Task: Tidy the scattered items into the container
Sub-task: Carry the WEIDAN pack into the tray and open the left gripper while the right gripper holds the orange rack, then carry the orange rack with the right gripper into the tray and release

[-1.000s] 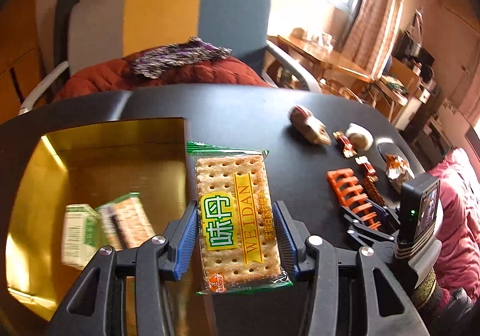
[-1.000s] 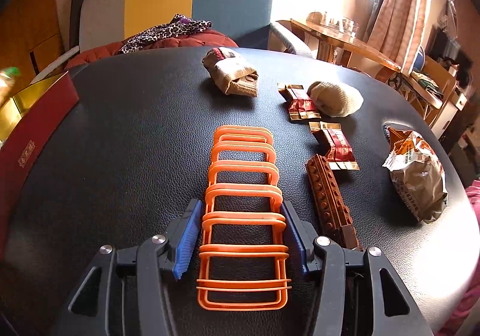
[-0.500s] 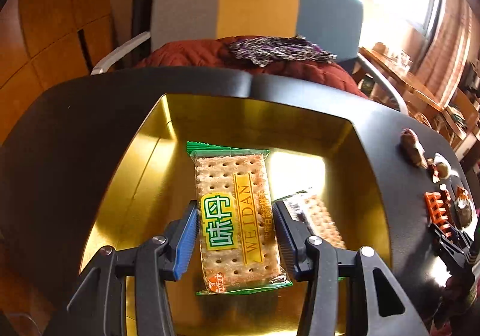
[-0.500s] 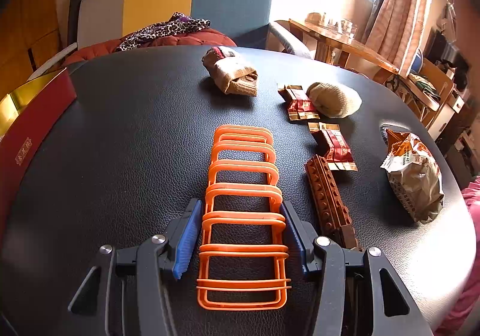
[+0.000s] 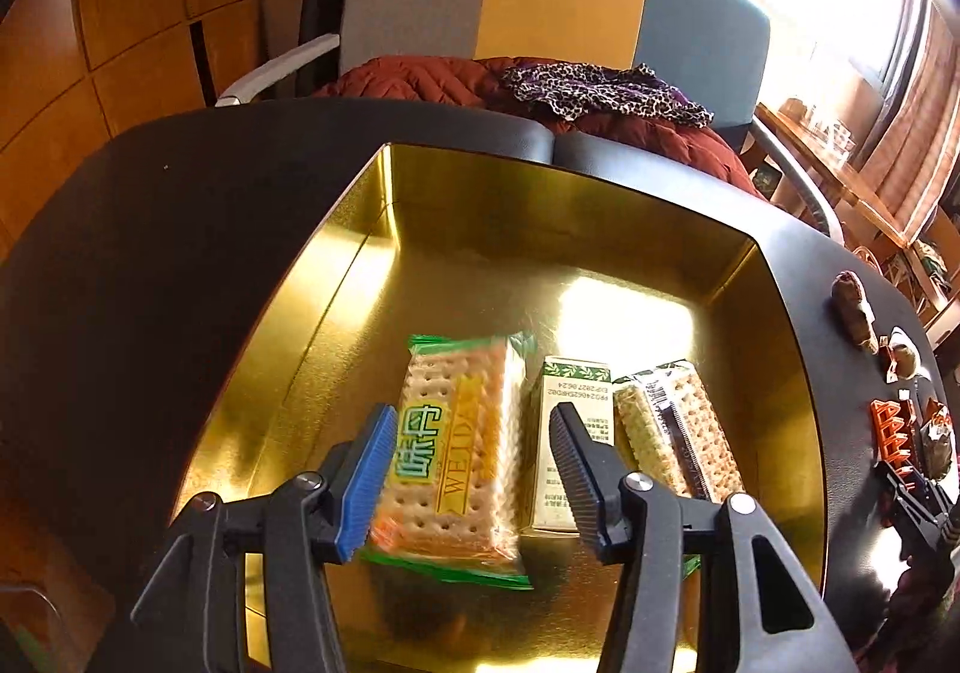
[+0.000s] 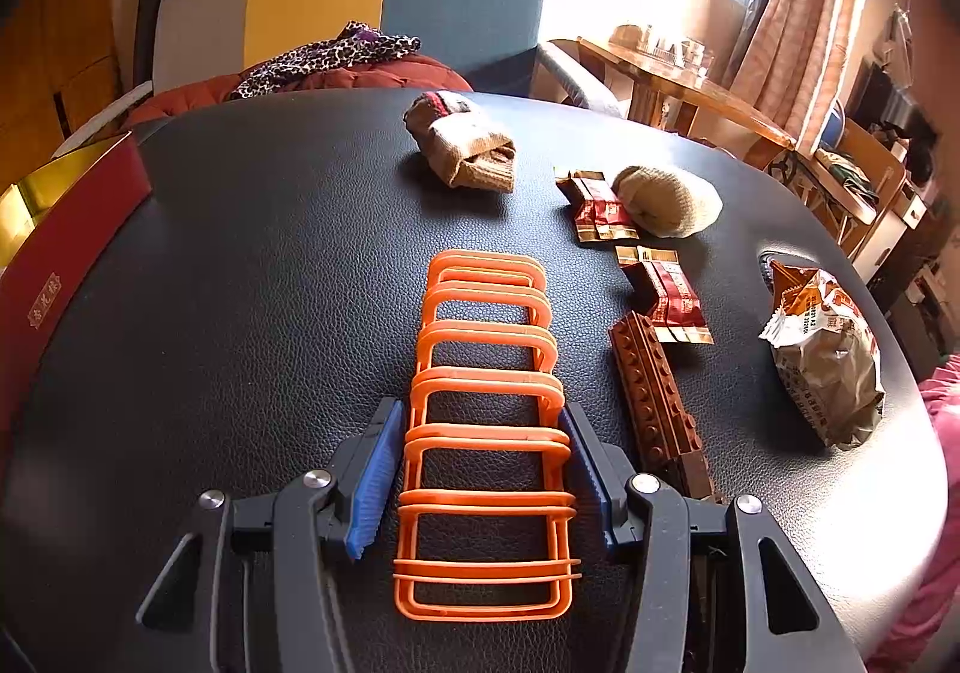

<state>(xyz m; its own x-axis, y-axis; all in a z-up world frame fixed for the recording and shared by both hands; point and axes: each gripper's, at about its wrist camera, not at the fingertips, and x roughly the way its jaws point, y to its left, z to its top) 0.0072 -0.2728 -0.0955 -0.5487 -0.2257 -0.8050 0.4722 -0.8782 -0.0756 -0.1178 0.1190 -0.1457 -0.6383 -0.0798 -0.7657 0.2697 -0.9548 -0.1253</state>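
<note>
Left tool (image 5: pixel 468 469) over the gold box (image 5: pixel 540 205), jaws just opened, cracker pack (image 5: pixel 456 451) probably dropping free: light, crinkly, brittle. Right tool (image 6: pixel 486 469) clamped on orange rack (image 6: pixel 486 421) at counter (image 6: pixel 240 283) six o'clock: stiff, springy; best gripped across side rails.

Gold-lined container (image 5: pixel 360 277) with red outside, green-edged cracker pack (image 5: pixel 456 445) bearing a yellow band, orange rack (image 6: pixel 486 409), black table (image 6: pixel 240 265), leopard-print cloth (image 5: pixel 606 90), blue-padded tongs (image 5: pixel 468 481)
</note>
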